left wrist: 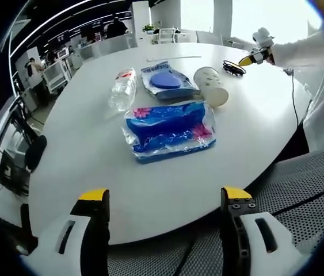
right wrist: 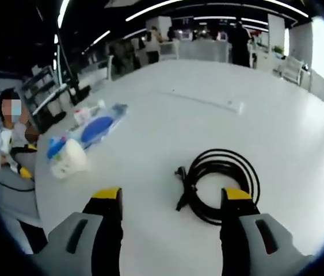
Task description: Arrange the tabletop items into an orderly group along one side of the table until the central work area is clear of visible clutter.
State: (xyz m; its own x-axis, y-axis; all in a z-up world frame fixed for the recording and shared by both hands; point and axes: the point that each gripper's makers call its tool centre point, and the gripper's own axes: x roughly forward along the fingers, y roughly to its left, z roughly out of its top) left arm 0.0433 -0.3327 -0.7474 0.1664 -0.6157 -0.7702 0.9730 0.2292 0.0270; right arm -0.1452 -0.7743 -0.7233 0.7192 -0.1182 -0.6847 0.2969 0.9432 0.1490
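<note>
Nearest the lens in the right gripper view, my right gripper (right wrist: 171, 198) has its yellow-tipped jaws spread wide and holds nothing. The coiled black cable (right wrist: 222, 185) lies flat on the round white table (right wrist: 300, 138) just ahead. Its ring sits toward the right-hand jaw, which overlaps its near edge in the picture; whether they touch I cannot tell. The loose plug end (right wrist: 180, 190) points back toward me, between the jaws. In the left gripper view the same gripper (left wrist: 246, 59) appears far across the table, close beside the cable (left wrist: 233, 68).

My left gripper (left wrist: 165, 195) is likewise wide open and empty, held off the near table edge (left wrist: 167, 224). Ahead of it lies the grouped clutter: a blue-and-pink plastic-wrapped soft pack (left wrist: 169, 130), long axis across my jaws; beyond it a clear plastic bottle (left wrist: 122, 89) on its side, a clear packet holding a blue disc (left wrist: 167, 81), and a tipped white paper cup (left wrist: 210, 85).

The decisive relation: the cable lies well apart from this group, off on the cup's side. My right hand is much the nearer, so I judge the cable falls to it. The coil probably needs closing on one side of the ring, then carrying toward the cup; a loose coil may unwind when lifted.
</note>
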